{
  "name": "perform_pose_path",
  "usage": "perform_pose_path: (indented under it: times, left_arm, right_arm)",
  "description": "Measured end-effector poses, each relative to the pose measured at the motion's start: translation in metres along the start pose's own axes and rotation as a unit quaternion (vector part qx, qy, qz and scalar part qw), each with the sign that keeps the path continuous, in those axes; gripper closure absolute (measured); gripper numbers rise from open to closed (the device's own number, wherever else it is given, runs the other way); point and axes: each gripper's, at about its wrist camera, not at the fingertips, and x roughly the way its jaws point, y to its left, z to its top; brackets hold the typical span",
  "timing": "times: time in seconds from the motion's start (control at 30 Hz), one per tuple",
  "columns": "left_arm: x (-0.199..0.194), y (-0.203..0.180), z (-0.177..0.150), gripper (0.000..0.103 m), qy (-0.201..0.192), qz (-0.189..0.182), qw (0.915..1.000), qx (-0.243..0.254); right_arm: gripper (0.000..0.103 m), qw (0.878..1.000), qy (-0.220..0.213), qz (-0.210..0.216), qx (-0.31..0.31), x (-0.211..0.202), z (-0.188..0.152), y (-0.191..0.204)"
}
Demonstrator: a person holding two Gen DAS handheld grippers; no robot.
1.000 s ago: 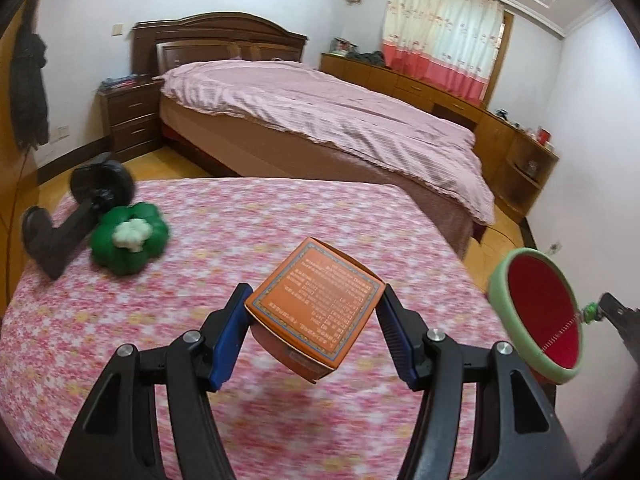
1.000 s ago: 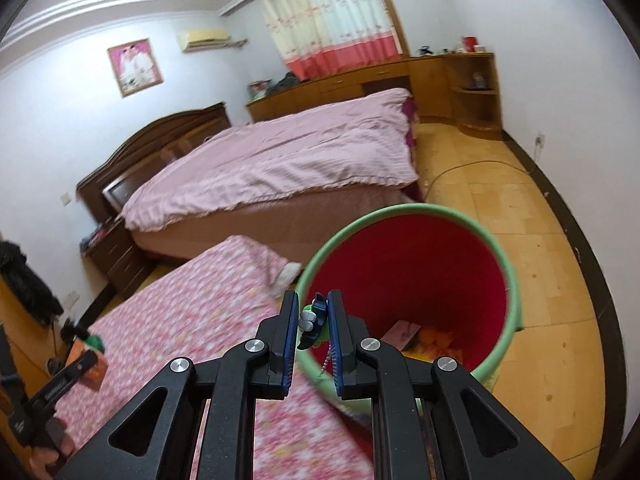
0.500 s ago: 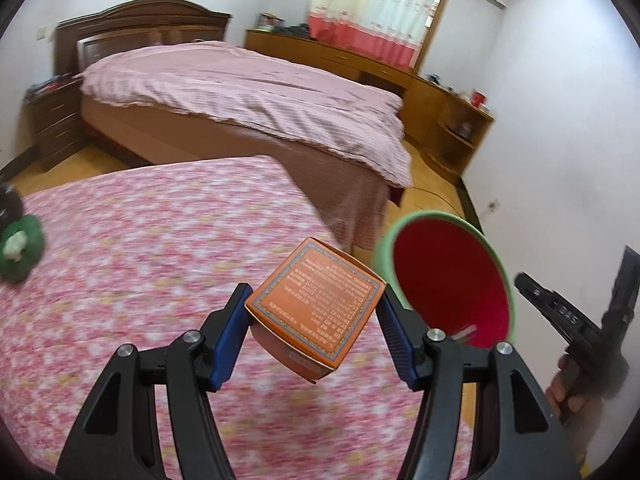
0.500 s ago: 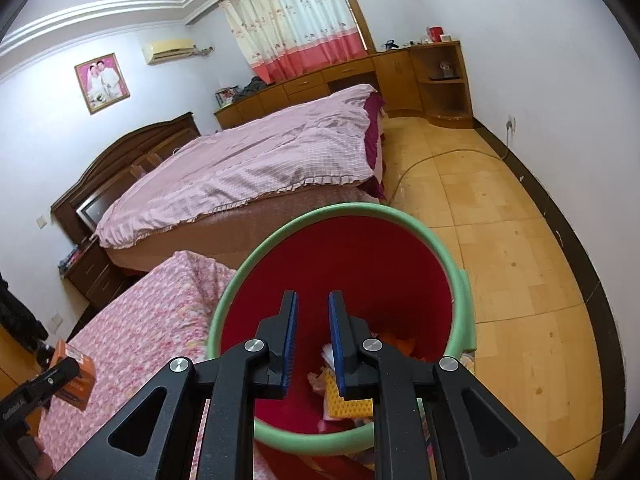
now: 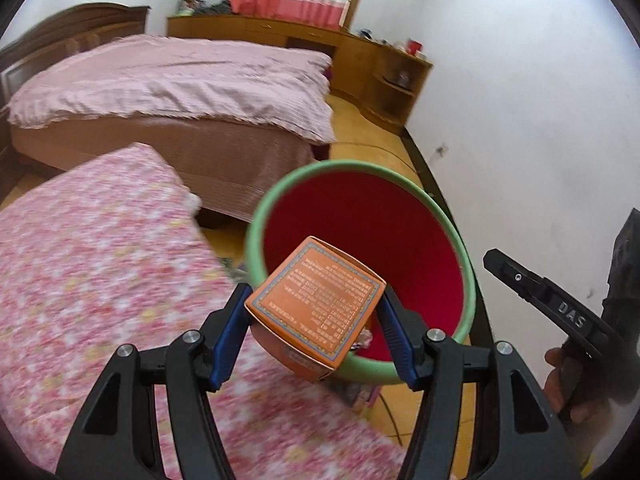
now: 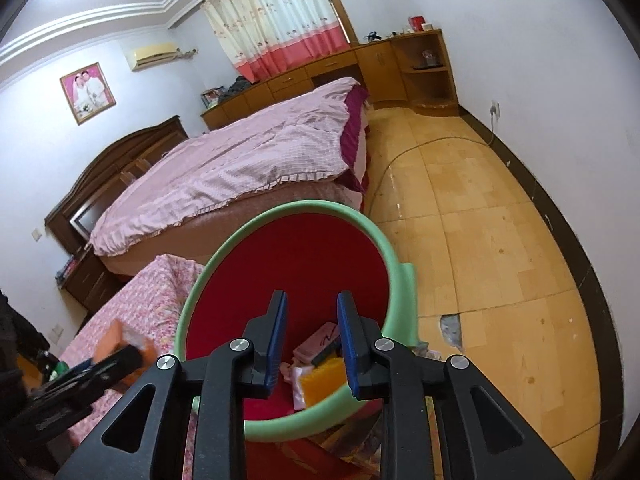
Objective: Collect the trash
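Box up next, bin already filling

Left hand-held gripper [image 5: 316,312] has swung the one orange box [image 5: 316,300], still clamped tight, from over the flowery surface [image 5: 100,280] to the rim of the one green bin [image 5: 466,264]. Right hand-held gripper [image 6: 312,340] has just been opening over the bin, nothing between its jaws, so its piece looks dropped. Several scraps lie inside.

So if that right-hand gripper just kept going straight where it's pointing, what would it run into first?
Probably the trash at the bottom of the bin. The right gripper is empty, its jaws just opening, and points into the bin's mouth. Nothing seems to lie between, though depth is hard to judge.
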Motion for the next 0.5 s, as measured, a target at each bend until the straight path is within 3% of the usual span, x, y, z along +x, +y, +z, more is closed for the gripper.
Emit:
perform_pose_path:
  times: [0.17, 0.27, 0.37, 0.5]
  left_arm:
    - [0.029, -0.01, 0.0, 0.04, 0.037, 0.003, 0.9993, 0.006]
    - [0.034, -0.012, 0.0, 0.039, 0.041, 0.006, 0.9991, 0.008]
    - [0.037, -0.014, 0.001, 0.035, 0.043, 0.002, 0.999, 0.006]
    - [0.035, -0.014, 0.002, 0.032, 0.037, 0.009, 0.9993, 0.004]
  right_arm:
    - [0.071, 1.0, -0.003, -0.001, -0.01, -0.004, -0.001, -0.006]
    - [0.069, 1.0, -0.003, 0.003, -0.012, -0.005, -0.002, -0.007]
    - [0.061, 1.0, -0.003, 0.007, -0.007, -0.006, -0.003, -0.008]
    - [0.06, 1.0, -0.001, 0.009, -0.002, -0.005, -0.004, -0.01]
